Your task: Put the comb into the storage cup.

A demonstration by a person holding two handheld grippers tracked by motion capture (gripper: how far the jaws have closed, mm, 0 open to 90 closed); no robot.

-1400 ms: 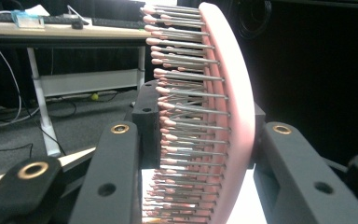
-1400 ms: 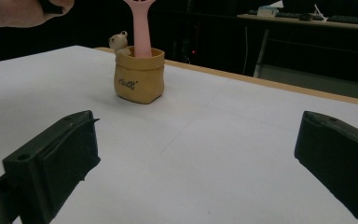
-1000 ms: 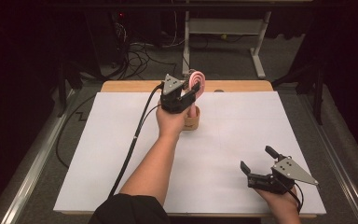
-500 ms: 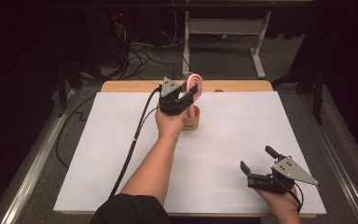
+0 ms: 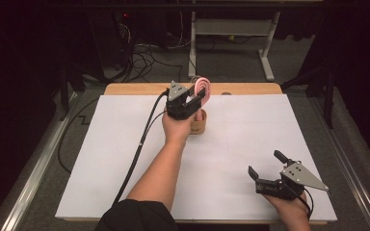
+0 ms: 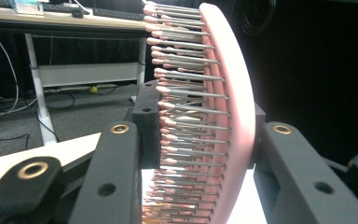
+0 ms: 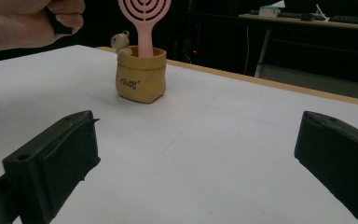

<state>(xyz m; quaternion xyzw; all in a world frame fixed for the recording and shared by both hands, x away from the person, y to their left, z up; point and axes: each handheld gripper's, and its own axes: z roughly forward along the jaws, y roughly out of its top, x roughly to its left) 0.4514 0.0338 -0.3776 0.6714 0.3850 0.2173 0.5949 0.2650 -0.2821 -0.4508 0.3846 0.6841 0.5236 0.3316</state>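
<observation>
A pink hairbrush (image 5: 204,87) stands upright with its handle in a small tan pot (image 5: 198,127) at the back middle of the white table sheet (image 5: 125,159). My left gripper (image 5: 198,97) is shut on the brush head; in the left gripper view the brush (image 6: 226,93) with its metal bristles sits squeezed between the two jaws. My right gripper (image 5: 265,163) rests near the front right edge, open with nothing in it. From the right gripper view (image 7: 200,135) the brush (image 7: 144,18) rises out of the pot (image 7: 141,74), well ahead of the jaws.
A small bear figure (image 7: 120,41) sits on the pot's rim. The wooden table edge (image 5: 250,88) runs along the back. Behind it are a desk frame (image 5: 231,29) and cables on the floor (image 5: 144,53).
</observation>
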